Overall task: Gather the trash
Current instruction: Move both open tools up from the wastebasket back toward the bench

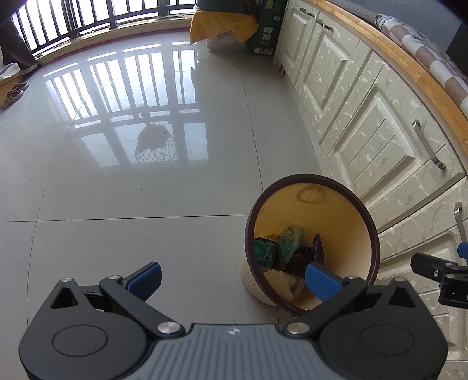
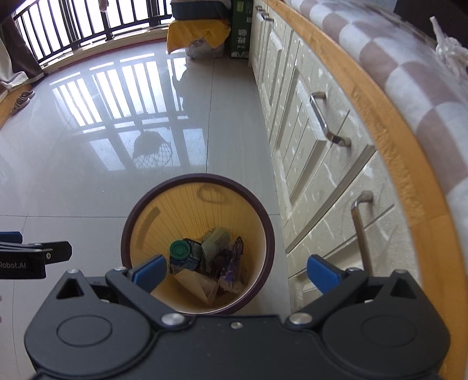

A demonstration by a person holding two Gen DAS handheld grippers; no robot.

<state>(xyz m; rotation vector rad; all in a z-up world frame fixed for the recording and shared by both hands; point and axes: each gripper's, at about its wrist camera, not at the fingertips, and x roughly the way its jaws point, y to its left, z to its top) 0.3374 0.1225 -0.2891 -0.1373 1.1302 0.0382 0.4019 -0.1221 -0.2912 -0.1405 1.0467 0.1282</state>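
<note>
A round waste bin with a dark brown rim (image 1: 371,222) (image 2: 140,204) and yellow inside stands on the floor beside the cabinets. It holds trash: a bottle with a green cap (image 2: 179,250) (image 1: 261,248), a greenish wrapper (image 2: 215,241) (image 1: 289,238), a purple wrapper (image 2: 231,264) and brown paper (image 2: 193,282). My left gripper (image 1: 234,276) is open and empty, left of the bin and above it. My right gripper (image 2: 235,273) is open and empty, right over the bin's mouth. The right gripper shows at the left wrist view's right edge (image 1: 438,271); the left one shows at the right wrist view's left edge (image 2: 32,257).
Cream cabinets with metal handles (image 2: 324,119) (image 1: 427,143) run along the right under a wooden counter edge (image 2: 389,122) with a checked cloth (image 2: 409,64). A glossy tiled floor (image 1: 131,175) stretches to a railed window. A yellow-covered bag (image 1: 222,26), a green box (image 1: 267,29) and slippers (image 1: 14,92) lie far off.
</note>
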